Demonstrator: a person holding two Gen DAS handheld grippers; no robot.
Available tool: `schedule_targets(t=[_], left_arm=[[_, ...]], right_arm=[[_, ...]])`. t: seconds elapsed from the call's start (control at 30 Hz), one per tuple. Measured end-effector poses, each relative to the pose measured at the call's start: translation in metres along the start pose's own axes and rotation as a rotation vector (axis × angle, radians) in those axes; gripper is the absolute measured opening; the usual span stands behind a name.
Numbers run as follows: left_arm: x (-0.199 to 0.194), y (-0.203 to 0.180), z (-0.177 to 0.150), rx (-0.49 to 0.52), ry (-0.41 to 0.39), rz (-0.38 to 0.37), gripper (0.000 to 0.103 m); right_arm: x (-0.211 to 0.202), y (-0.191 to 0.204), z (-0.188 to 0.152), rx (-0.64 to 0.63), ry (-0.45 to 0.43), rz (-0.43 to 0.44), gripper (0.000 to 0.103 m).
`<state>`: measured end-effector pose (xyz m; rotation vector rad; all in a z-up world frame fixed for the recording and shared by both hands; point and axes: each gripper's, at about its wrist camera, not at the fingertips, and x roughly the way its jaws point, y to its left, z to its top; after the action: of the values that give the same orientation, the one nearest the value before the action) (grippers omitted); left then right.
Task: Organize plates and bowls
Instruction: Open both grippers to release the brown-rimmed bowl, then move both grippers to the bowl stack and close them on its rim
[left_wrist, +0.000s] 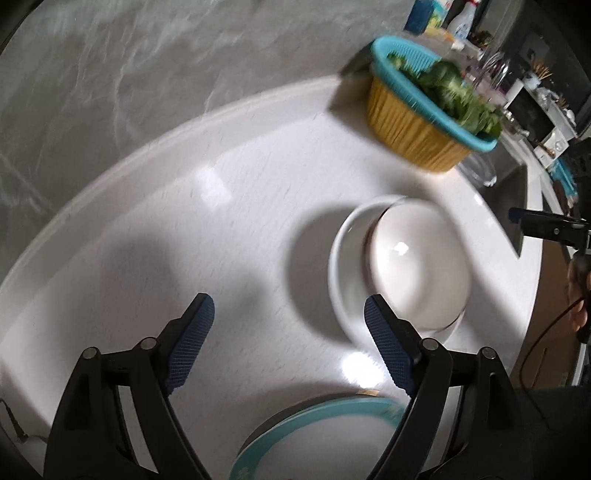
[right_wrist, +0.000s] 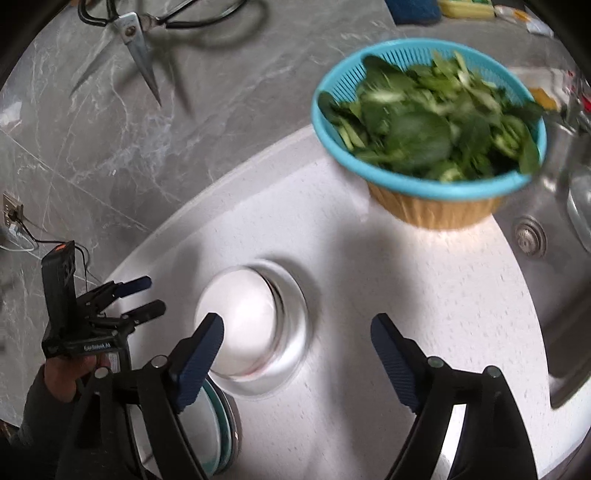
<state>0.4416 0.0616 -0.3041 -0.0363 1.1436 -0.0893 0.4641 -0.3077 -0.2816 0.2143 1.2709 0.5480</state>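
Bowls sit nested on the desk, both tongs apart and empty; next, likely the teal-rimmed plates.

I see a blue strainer basket full of chopped green leaves, nested in a yellow outer basket, standing on the white table near its back edge. Behind it rises a grey marble wall, where scissors hang with blades pointing down. To the right I make out a steel sink with its drain.
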Motion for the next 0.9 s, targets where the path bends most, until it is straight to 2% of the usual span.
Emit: schedule_targets(t=[0.07, 0.13, 0.2, 0.4, 0.6, 0.9], left_arm=[[0.011, 0.003, -0.008, 0.014, 0.030, -0.014, 0.083], [0.021, 0.000, -0.011, 0.045, 0.055, -0.039, 0.083], [0.029, -0.007, -0.014, 0.084, 0.077, -0.059, 0.083], [0.051, -0.014, -0.016, 0.127, 0.111, -0.072, 0.083], [0.065, -0.015, -0.006, 0.128, 0.109, -0.046, 0.083], [0.094, -0.024, 0.007, 0.134, 0.145, 0.014, 0.082]], right_arm=[[0.010, -0.003, -0.008, 0.004, 0.022, -0.017, 0.083], [0.024, -0.004, -0.015, 0.029, 0.048, 0.000, 0.073], [0.036, -0.002, -0.020, 0.027, 0.075, -0.006, 0.068], [0.056, -0.001, -0.027, 0.033, 0.124, -0.019, 0.065], [0.075, 0.000, -0.024, 0.039, 0.155, -0.037, 0.063], [0.099, 0.002, -0.028, 0.025, 0.175, -0.056, 0.053]])
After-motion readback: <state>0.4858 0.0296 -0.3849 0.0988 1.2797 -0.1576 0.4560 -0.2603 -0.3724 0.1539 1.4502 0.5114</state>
